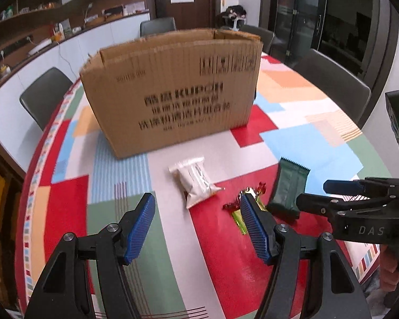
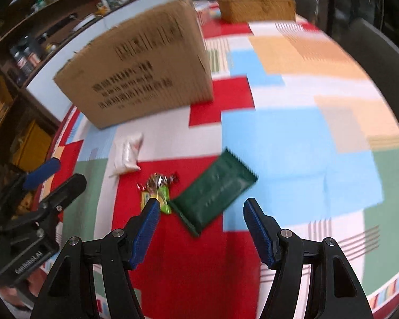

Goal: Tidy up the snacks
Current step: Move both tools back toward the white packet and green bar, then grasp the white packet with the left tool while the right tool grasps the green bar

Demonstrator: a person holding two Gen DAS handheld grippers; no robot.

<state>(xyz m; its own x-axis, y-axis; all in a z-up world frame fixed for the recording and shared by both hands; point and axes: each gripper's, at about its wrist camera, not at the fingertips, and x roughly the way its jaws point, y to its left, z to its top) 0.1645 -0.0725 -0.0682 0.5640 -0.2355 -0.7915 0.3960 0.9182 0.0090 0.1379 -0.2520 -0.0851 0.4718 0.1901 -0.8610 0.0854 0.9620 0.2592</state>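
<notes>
My left gripper (image 1: 196, 228) is partly open and empty above the near part of the surface (image 1: 226, 260), with the white packet (image 1: 195, 184) lying just ahead between its fingers and the candy (image 1: 236, 207) touching the view of its right finger. My right gripper (image 2: 200, 223) is likewise partly open with nothing in it, and the green packet (image 2: 215, 190) lies just ahead of its fingers, beside the candy. The cardboard box (image 1: 173, 90) stands farther back, toward the surface's far edge.
</notes>
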